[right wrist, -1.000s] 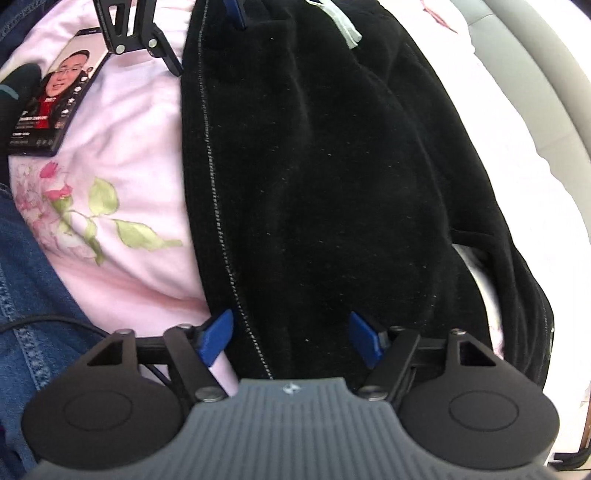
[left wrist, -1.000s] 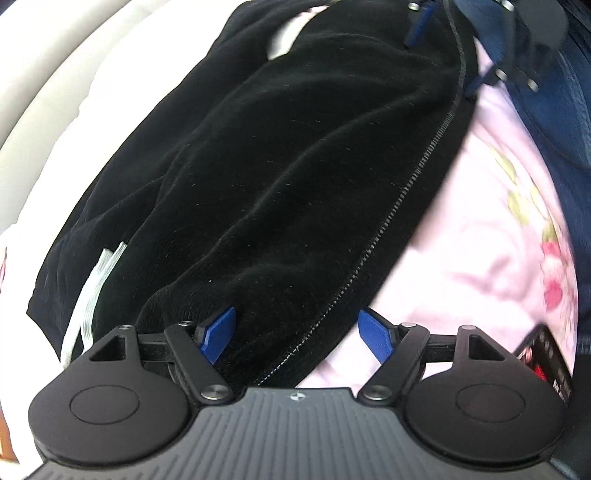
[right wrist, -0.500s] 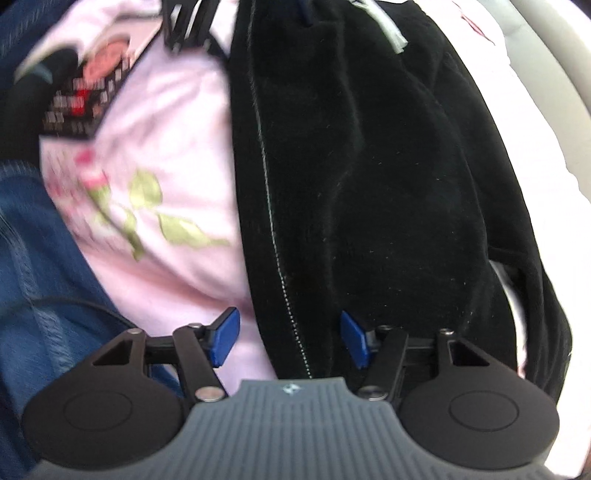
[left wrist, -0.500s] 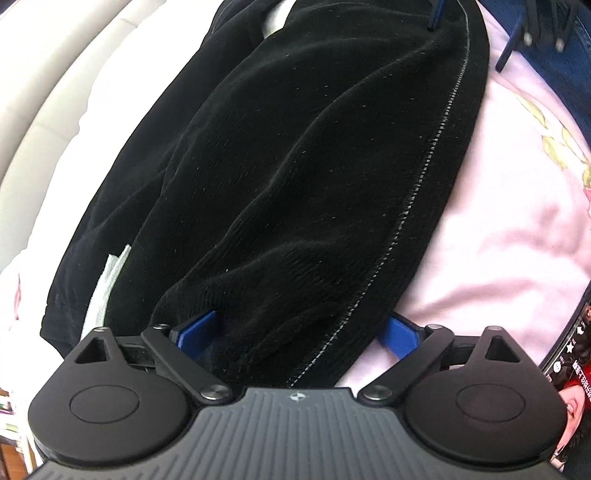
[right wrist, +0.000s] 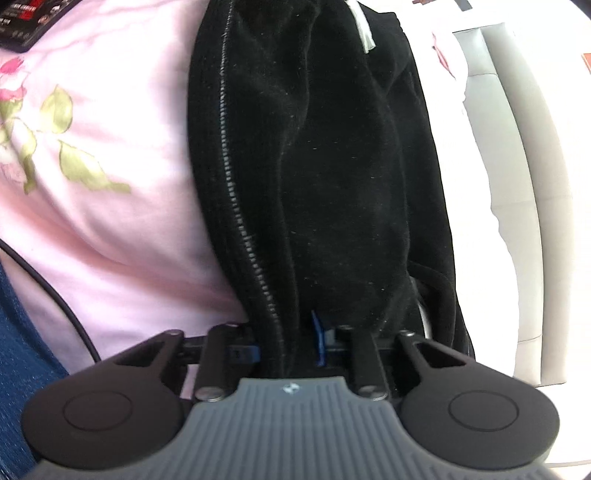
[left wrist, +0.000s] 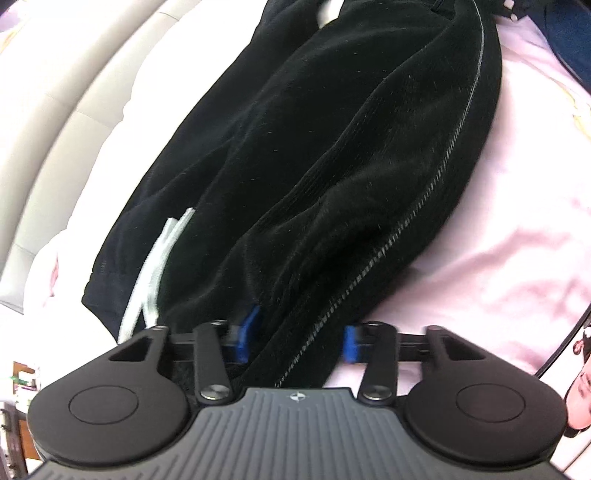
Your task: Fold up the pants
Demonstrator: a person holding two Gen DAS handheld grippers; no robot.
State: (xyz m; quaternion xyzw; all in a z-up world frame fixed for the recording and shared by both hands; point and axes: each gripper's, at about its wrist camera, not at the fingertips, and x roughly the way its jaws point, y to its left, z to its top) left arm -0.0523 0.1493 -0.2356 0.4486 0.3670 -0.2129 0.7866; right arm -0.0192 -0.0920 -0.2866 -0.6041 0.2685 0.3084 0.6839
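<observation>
Lying lengthwise on a pink floral bedsheet [right wrist: 110, 236], the black pants [left wrist: 332, 155] stretch away from both sets of tongs, with a pale stitched seam [left wrist: 436, 177] running along one edge. Left tongs [left wrist: 295, 334]: blue pads set a little apart with a fold of the black fabric bunched between them; whether they press it firmly cannot be told through the blur. Right tongs [right wrist: 284, 349]: pads drawn close together, clamped on the near edge of the pants [right wrist: 325, 166] just beside the seam [right wrist: 236, 206]. A white drawstring [left wrist: 155, 273] shows near the left tongs, and its tip [right wrist: 364, 33] appears at the far end in the right wrist view. A phone [right wrist: 33, 22] rests on the sheet, apart from the pants. Blue denim [right wrist: 22, 347] and a black cable [right wrist: 55, 295] sit at the sheet's edge. A cream padded headboard [left wrist: 55, 122] flanks the bed.
</observation>
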